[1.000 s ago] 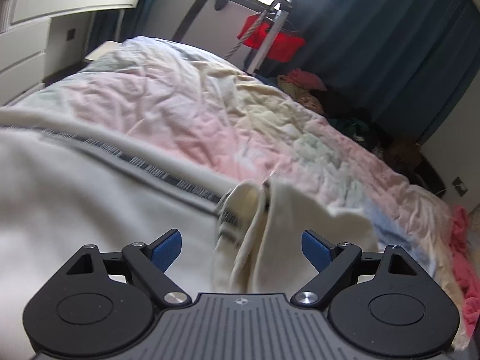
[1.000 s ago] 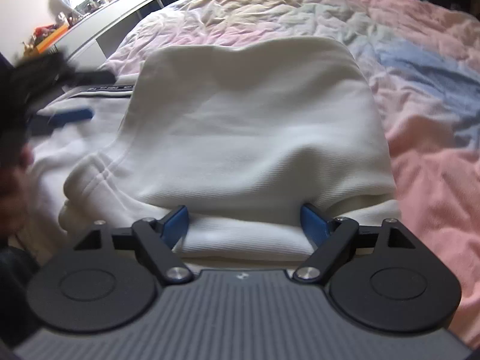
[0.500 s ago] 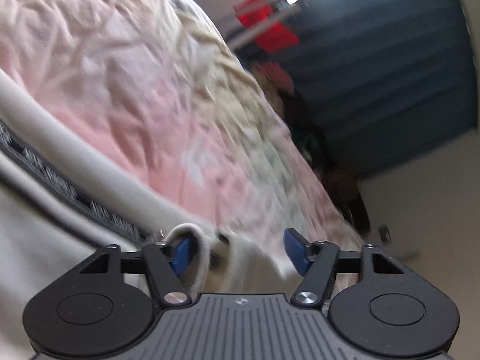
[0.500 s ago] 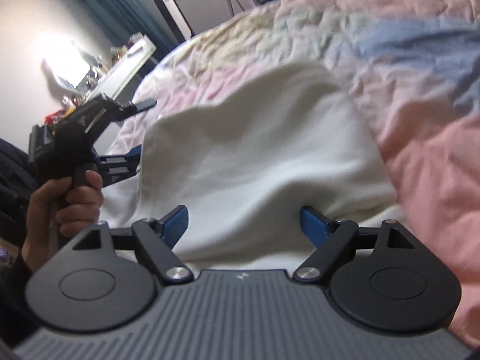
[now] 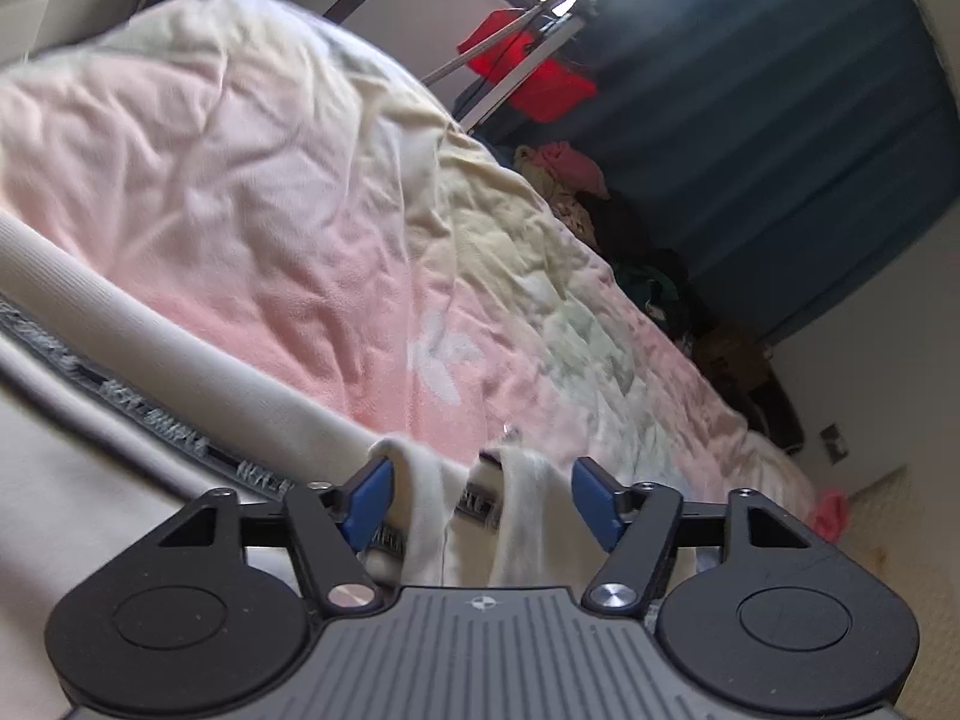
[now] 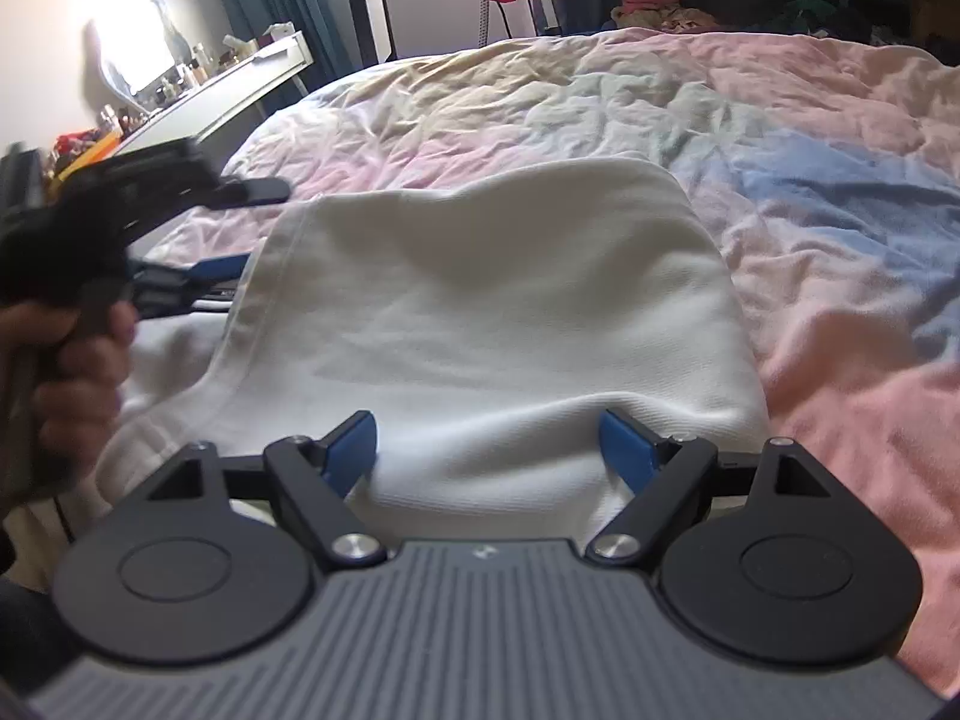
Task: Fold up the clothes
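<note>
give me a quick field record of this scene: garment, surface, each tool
garment: white garment, partly folded, black lettered band along one edge
surface: pastel quilted bedspread
left tool: open, bunched garment edge between its blue fingers
right tool: open, white fold between its fingers, not pinched
background: dark curtain

The right tool [image 6: 489,450] has its blue fingers [image 6: 353,441] wide apart over the near edge of a folded white garment [image 6: 480,324] on the bed [image 6: 840,276]. At 9 o'clock the left tool [image 6: 198,273], blurred, w/ hand [image 6: 66,372], touches the garment's left edge.
</note>
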